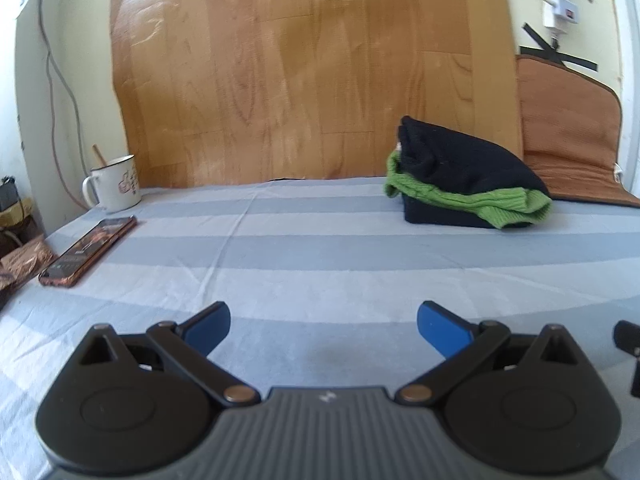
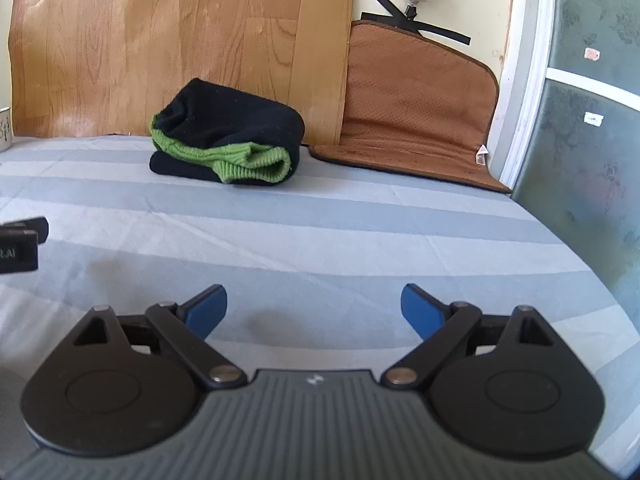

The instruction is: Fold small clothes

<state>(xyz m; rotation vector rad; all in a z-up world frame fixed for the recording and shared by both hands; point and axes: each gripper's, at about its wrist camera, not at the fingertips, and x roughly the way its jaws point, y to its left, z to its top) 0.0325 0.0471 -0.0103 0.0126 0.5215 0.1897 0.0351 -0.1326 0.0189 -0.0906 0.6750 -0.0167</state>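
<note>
A folded black and green knitted garment (image 1: 464,176) lies on the striped grey sheet (image 1: 320,248) at the back right, against the wooden board. It also shows in the right wrist view (image 2: 228,140), back left of centre. My left gripper (image 1: 324,328) is open and empty, low over the sheet, well short of the garment. My right gripper (image 2: 314,308) is open and empty, also low over the sheet (image 2: 360,232) and apart from the garment. The left gripper's edge (image 2: 20,240) shows at the right wrist view's left side.
A white mug (image 1: 116,184) and a phone (image 1: 88,250) lie at the left on the sheet. A brown mat (image 2: 416,104) leans on the wall right of the garment. A glass door (image 2: 592,140) stands at the far right. A wooden board (image 1: 300,72) backs the surface.
</note>
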